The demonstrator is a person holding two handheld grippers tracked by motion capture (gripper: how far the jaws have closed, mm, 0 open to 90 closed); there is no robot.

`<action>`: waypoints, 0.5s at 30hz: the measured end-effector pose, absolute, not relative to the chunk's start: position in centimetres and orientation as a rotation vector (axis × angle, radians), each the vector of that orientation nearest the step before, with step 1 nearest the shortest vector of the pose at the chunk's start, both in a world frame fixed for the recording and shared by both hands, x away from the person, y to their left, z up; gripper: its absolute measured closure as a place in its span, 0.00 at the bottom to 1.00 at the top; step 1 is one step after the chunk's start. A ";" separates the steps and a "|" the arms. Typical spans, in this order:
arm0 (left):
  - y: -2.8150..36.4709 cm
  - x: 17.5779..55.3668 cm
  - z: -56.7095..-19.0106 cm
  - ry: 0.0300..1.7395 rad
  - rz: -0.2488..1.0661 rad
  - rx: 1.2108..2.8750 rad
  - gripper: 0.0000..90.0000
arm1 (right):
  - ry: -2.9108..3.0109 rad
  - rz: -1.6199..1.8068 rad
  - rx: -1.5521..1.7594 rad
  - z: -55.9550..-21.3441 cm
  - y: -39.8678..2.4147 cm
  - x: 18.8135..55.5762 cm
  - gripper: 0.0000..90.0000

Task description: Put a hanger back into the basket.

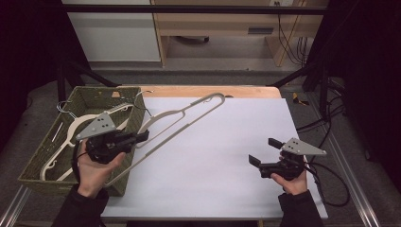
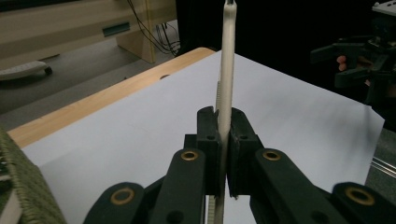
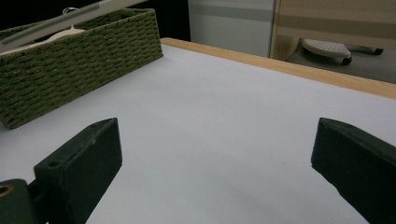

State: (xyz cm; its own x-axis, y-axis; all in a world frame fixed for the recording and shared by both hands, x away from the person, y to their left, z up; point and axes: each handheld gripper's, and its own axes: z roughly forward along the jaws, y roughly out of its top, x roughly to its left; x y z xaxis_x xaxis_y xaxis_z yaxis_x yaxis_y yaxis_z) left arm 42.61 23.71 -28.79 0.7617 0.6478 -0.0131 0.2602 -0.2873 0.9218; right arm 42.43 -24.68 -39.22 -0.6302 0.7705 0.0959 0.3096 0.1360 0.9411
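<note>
White sheet [image 1: 222, 156] covers most of the wooden table [image 1: 208, 91], and a green wicker basket [image 1: 87, 99] sits at its left edge with pale hangers [image 1: 71, 132] lying inside. One long hanger [image 1: 182, 118] is up in the air, slanting from the basket's near right corner out over the sheet, hook toward the far side. Left gripper [image 1: 142, 137] is clenched on its bar, jaws pinching it from both sides. Right gripper [image 1: 263, 151] hangs low over the sheet's near right, jaws spread wide, nothing between them.
</note>
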 end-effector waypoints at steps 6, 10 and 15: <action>25.6 43.4 -27.6 0.705 0.473 1.866 0.95 | 1.998 1.487 1.051 -39.3 -24.9 42.5 0.01; 27.1 44.1 -27.3 0.732 0.488 1.859 0.95 | 1.999 1.484 1.056 -39.3 -24.9 42.4 0.01; 28.8 44.9 -27.2 0.766 0.517 1.856 0.95 | 1.992 1.472 1.067 -39.4 -24.9 42.4 0.01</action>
